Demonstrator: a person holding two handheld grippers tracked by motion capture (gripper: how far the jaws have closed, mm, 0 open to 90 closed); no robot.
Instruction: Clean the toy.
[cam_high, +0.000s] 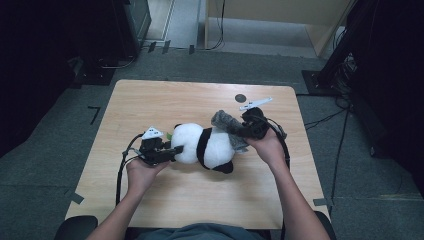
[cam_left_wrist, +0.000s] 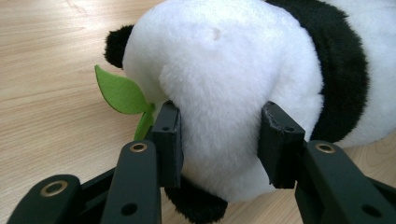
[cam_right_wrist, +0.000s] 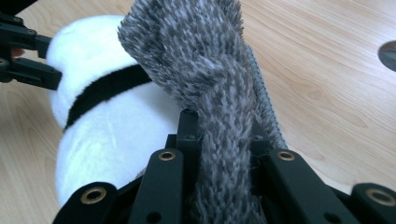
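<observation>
Now my left gripper (cam_left_wrist: 219, 144) pinches the panda (cam_high: 207, 146) lying crosswise, my right gripper (cam_right_wrist: 219, 140) clamps the grey sock (cam_right_wrist: 210, 79) at its far end.

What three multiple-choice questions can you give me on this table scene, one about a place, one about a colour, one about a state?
1. Where does the toy panda lie?
A. on the floor
B. on the table
C. on a shelf

2. What colour is the leaf beside the panda?
A. red
B. blue
C. green

3. What does the right gripper hold?
A. the grey cloth
B. a cup
C. nothing

Answers: 1 B, it rests on the wooden top between both hands. 2 C, the felt is plainly green. 3 A, its jaws pinch the fuzzy cloth, while the left gripper clasps the panda.
</observation>
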